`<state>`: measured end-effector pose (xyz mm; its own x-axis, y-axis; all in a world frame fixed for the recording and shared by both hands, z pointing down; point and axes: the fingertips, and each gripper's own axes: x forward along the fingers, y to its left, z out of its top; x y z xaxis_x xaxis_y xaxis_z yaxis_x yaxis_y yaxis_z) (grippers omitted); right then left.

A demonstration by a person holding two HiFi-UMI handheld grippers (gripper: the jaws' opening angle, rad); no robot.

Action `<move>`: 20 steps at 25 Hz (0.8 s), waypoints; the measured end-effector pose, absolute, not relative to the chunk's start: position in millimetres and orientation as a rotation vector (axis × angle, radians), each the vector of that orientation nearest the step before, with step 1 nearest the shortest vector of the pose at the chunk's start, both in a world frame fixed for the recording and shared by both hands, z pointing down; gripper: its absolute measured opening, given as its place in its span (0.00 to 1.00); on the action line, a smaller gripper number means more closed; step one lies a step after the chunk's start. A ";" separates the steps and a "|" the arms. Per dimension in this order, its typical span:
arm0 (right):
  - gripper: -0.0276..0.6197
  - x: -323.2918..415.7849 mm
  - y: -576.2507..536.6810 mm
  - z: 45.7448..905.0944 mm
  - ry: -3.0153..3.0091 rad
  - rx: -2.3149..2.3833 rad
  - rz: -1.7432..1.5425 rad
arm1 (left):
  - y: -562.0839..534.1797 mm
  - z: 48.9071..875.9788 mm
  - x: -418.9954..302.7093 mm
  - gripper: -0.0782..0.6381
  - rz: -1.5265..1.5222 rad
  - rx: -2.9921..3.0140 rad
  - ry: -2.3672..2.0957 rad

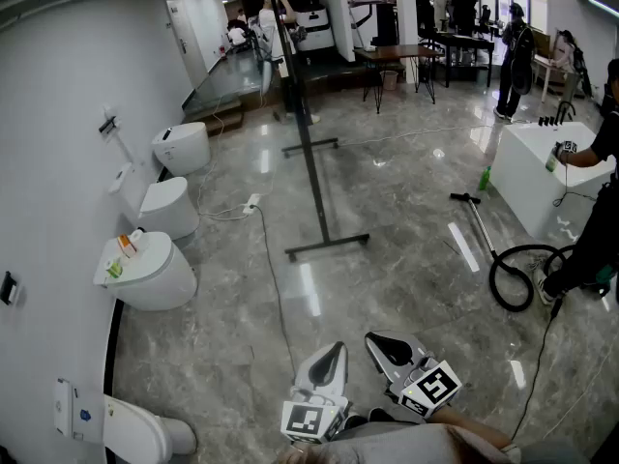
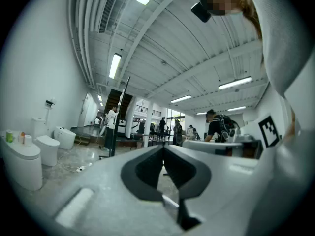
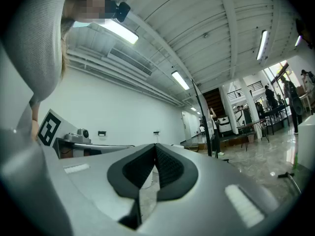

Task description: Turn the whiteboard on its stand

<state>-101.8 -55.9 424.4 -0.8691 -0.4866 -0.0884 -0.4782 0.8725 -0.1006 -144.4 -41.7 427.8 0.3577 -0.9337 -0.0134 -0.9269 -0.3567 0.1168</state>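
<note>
The whiteboard on its stand (image 1: 308, 143) is seen edge-on as a thin black upright with two black floor feet, a few steps ahead on the grey marble floor. It also appears as a dark slanted bar, the whiteboard (image 2: 118, 117), and as the whiteboard (image 3: 204, 117) in the gripper views. My left gripper (image 1: 338, 347) and right gripper (image 1: 373, 339) are at the bottom of the head view, close to my body and far from the board. Both point level. Each has its jaws together with nothing between them; the left gripper (image 2: 164, 146) and right gripper (image 3: 155, 145) show tips meeting.
Several white toilets (image 1: 155, 269) line the left wall. A cable with a power strip (image 1: 251, 203) crosses the floor towards me. A vacuum hose and wand (image 1: 503, 269) lie at right by a white counter (image 1: 542, 177), where a person (image 1: 595, 211) stands. Tables and people are at the back.
</note>
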 end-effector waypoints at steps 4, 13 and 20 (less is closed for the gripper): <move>0.05 -100.8 -54.3 429.3 2.937 -0.755 -0.104 | -41.2 432.2 -144.2 0.10 -0.122 2.511 -1.730; 0.05 -89.5 -55.9 424.6 2.929 -0.763 -0.081 | -42.4 432.4 -132.7 0.10 -0.115 2.513 -1.716; 0.05 -86.1 -57.1 415.7 2.913 -0.745 -0.022 | -47.8 432.7 -127.8 0.10 -0.105 2.526 -1.717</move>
<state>-86.1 -57.1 415.7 -0.8686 -0.4791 -0.1268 -0.4771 0.8776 -0.0473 -127.8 -47.8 432.7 0.3675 -0.9300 -0.0086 -0.9241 -0.3662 0.1091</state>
